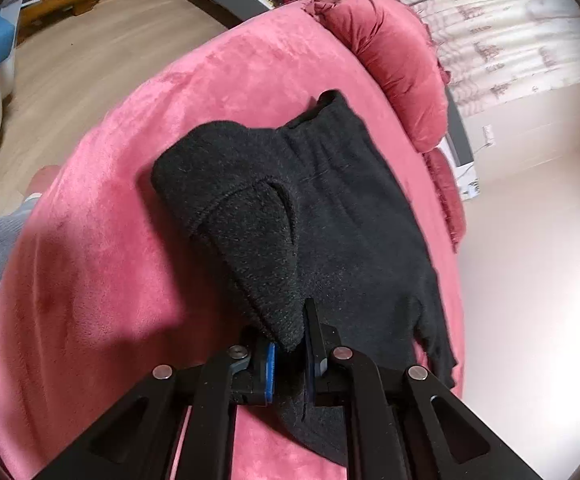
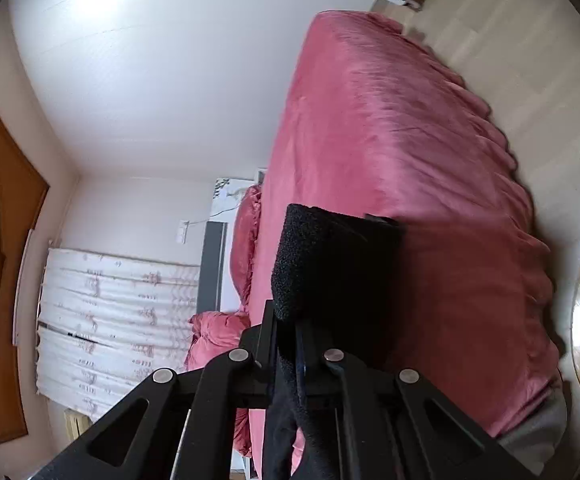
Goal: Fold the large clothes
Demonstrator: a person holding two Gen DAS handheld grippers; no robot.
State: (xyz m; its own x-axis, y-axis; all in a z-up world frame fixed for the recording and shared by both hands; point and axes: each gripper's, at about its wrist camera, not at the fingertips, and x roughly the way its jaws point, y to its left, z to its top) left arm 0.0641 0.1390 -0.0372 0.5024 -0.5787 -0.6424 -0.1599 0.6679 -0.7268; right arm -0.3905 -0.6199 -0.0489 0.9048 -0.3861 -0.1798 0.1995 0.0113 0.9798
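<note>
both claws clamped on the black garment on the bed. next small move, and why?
Probably carry both pinched edges forward over the rest of the garment. The left claw is shut on a fold of the black garment raised off the pink bed cover, and the right claw is shut on it too, with fabric hanging below. The far part still lies flat, ready to be covered.

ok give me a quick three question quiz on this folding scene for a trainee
1. True or false: both grippers are shut on the black garment.
2. What colour is the bed cover under the garment?
3. Behind the pillow hangs: A) a curtain B) a mirror C) a clock

Key:
1. True: left gripper and right gripper each pinch black fabric.
2. Pink.
3. A, the patterned curtain.
</note>
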